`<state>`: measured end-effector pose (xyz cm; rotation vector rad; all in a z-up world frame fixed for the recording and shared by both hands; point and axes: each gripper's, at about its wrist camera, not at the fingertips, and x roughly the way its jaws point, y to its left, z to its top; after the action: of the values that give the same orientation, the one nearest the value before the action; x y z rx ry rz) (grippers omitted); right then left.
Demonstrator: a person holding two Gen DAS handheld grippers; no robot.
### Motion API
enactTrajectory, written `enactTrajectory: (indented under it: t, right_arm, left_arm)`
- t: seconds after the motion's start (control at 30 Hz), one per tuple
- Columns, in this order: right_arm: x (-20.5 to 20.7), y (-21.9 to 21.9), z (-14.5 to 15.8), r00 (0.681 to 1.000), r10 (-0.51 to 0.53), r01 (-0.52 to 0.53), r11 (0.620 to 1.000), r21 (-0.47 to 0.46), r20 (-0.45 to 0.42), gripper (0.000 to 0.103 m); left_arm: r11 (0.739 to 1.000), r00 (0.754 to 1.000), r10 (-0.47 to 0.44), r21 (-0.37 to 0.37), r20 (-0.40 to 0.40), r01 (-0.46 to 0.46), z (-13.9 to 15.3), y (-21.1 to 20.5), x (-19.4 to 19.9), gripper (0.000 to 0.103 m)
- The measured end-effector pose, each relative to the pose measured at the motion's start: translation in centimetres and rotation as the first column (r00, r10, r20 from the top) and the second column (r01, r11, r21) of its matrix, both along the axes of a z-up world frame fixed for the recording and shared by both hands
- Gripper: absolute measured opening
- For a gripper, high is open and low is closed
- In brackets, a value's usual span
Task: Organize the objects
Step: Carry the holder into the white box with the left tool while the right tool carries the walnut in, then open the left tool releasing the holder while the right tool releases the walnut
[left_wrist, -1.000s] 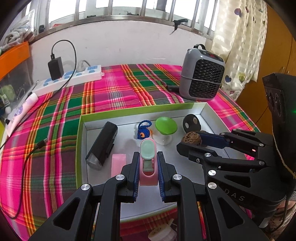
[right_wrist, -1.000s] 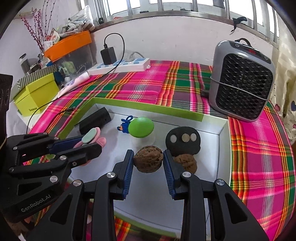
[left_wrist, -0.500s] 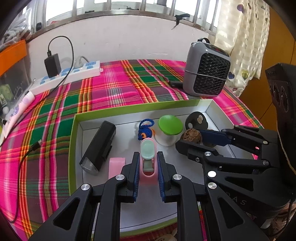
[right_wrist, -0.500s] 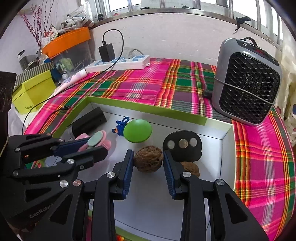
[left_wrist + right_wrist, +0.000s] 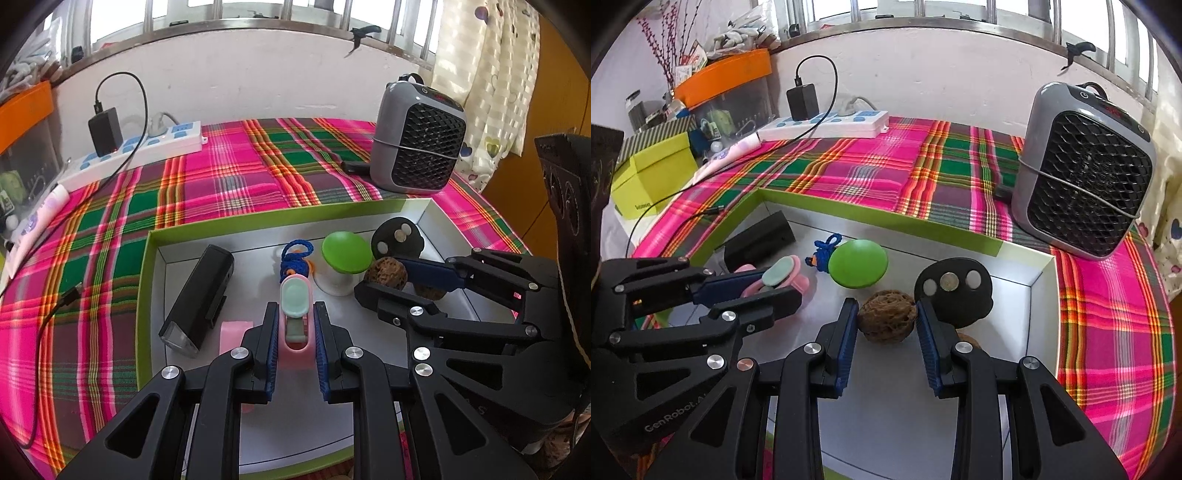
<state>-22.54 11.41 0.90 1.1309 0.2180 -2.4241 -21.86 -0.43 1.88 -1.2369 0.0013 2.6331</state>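
Since a second ago both cameras have drawn back and a little higher: the tray (image 5: 146,295) and the plaid cloth (image 5: 229,177) now sit lower in each view, and more of the tray's grey floor shows ahead of the fingers. Nothing inside the tray has shifted, and neither grip has changed.

The grey fan heater (image 5: 1086,173) stands on the cloth just past the tray's far right corner. The white power strip (image 5: 136,151), with a black charger plugged in, lies at the far left by the wall.

Inside the tray, a black flashlight-like block (image 5: 201,295) lies at the left. A green mushroom-shaped object (image 5: 857,263) stands mid-tray, with a blue cord charm (image 5: 823,251) just to its left and a black disc with three round spots (image 5: 955,291) to its right.

The left gripper (image 5: 295,332) is clenched on a pink clip with a mint-green pad (image 5: 294,299), holding it over the tray's near middle. The right gripper (image 5: 886,325) grasps a wrinkled brown walnut (image 5: 886,320), blue pads pressed on both its sides, above the tray floor just near of the black disc. A second walnut (image 5: 428,290) is partly hidden behind the right gripper's fingers.
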Motion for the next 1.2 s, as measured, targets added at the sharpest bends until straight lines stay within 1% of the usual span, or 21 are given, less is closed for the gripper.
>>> enactTrajectory:
  t: [0.87, 1.0, 1.13, 1.2]
  right_arm:
    - [-0.05, 0.27, -0.19, 1.000, -0.006, 0.006, 1.000, -0.009, 0.006, 0.034]
    - [-0.06, 0.33, -0.13, 1.000, -0.008, 0.008, 1.000, -0.013, 0.007, 0.034]
    - [-0.03, 0.48, -0.08, 1.000, -0.014, 0.014, 1.000, -0.024, 0.009, 0.034]
    - [0.04, 0.50, -0.10, 1.000, -0.017, 0.018, 1.000, -0.024, 0.008, 0.034]
  left_arm:
    - [1.000, 1.000, 0.002, -0.015, -0.004, -0.002, 0.01, 0.03, -0.03, 0.017]
    - [1.000, 1.000, 0.003, -0.022, -0.005, -0.003, 0.01, -0.03, -0.09, 0.019]
    - [0.999, 1.000, 0.013, -0.038, -0.010, -0.014, 0.01, -0.04, 0.03, 0.026]
    - [0.999, 1.000, 0.019, -0.042, -0.011, -0.020, 0.03, -0.05, 0.11, 0.027]
